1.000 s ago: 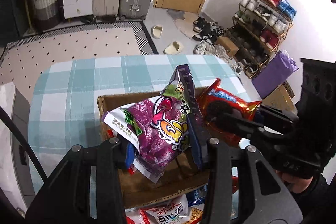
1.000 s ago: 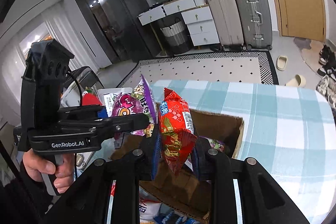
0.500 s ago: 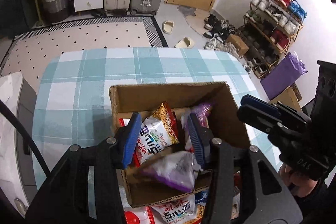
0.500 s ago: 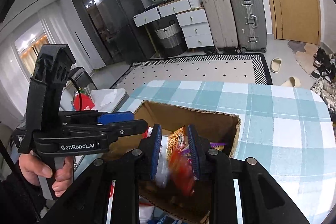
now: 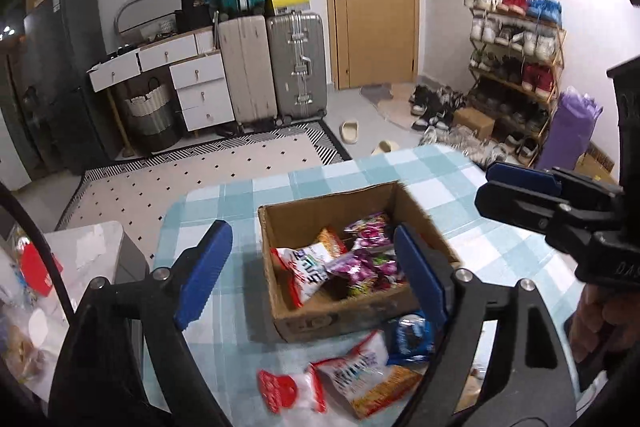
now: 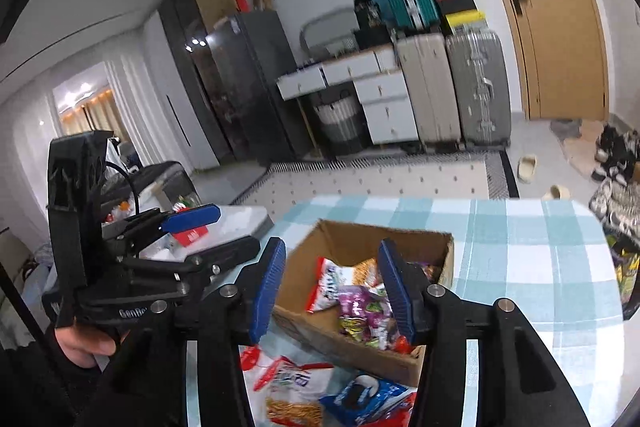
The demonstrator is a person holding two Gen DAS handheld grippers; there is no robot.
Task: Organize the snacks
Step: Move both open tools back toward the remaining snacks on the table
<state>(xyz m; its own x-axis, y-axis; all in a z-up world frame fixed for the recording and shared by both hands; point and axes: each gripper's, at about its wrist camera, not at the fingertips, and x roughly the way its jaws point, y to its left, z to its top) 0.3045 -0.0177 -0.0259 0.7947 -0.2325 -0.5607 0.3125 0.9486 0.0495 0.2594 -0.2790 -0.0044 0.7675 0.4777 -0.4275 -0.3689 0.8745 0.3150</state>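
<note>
Both grippers, left (image 5: 312,275) and right (image 6: 332,291), jaws just opened and empty, hover over the snack-filled box (image 5: 320,315); more packets (image 5: 360,379) await at the table's near edge.

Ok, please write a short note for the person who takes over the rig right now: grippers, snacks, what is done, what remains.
Left gripper: jaws have just opened, nothing between them.
Right gripper: jaws have just opened, also empty.
Box on the checked table holds several packets, among them a purple packet and a white packet.
Left: loose packets in front of the box, including a blue packet and a red-white packet. Put them into the box.
</note>
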